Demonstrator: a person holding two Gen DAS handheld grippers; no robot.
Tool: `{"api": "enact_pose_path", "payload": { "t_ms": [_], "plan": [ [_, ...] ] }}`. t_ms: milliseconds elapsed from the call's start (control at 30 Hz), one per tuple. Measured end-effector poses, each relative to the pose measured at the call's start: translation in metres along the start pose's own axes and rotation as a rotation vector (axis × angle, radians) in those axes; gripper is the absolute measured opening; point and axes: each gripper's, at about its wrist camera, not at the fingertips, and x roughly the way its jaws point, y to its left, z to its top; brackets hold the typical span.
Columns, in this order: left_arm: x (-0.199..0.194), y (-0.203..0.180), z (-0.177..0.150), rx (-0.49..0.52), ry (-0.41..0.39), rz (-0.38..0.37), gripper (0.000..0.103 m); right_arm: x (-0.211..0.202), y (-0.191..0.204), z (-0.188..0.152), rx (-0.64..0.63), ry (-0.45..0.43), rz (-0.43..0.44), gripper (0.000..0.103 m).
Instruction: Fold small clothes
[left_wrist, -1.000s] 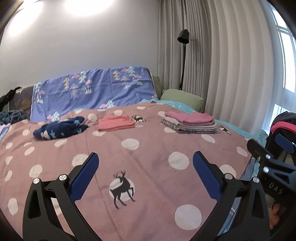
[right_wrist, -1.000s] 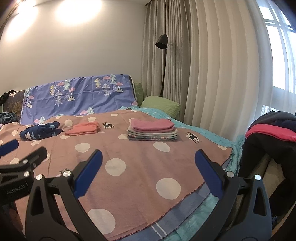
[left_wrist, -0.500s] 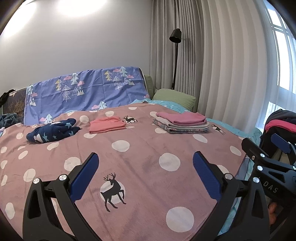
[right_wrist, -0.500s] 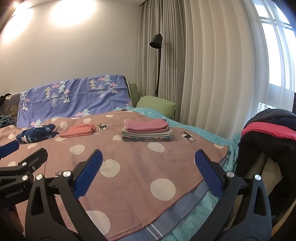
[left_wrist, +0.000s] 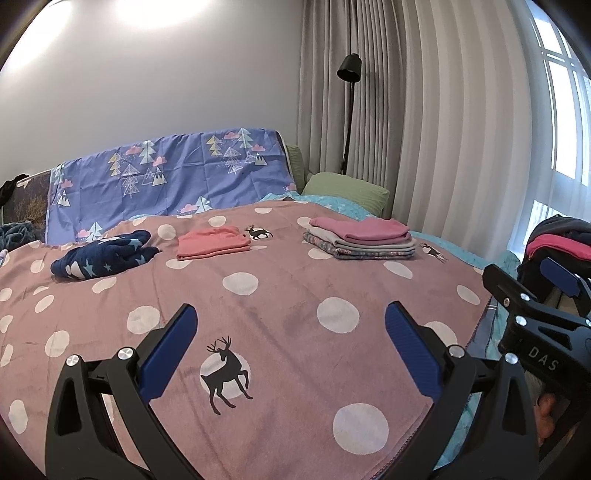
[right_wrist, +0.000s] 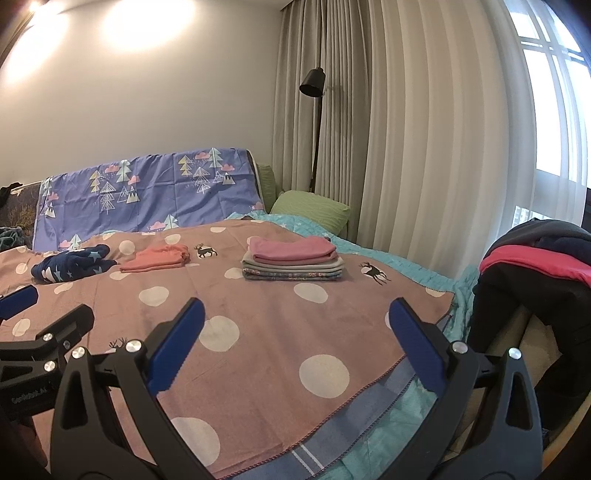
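Left gripper (left_wrist: 290, 330): jaws spread wide, nothing between them, held above the polka-dot blanket (left_wrist: 280, 295). Right gripper (right_wrist: 295, 323): likewise spread and holding nothing, near the blanket's edge. Beyond lie a folded stack (left_wrist: 360, 240), a folded coral garment (left_wrist: 212, 242) and a crumpled navy star garment (left_wrist: 103, 256), each apart.

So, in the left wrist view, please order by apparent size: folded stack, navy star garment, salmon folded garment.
1. folded stack
2. navy star garment and salmon folded garment look similar, so I do not rank them.
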Motion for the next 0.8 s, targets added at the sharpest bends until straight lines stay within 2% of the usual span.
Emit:
{"api": "enact_pose_path", "payload": {
  "t_ms": [800],
  "plan": [
    [0.0044, -0.0024, -0.0066, 0.023, 0.040, 0.005, 0.102, 0.0033, 0.0010, -0.0035, 0.001, 0.024, 0.006, 0.101]
  ]
}}
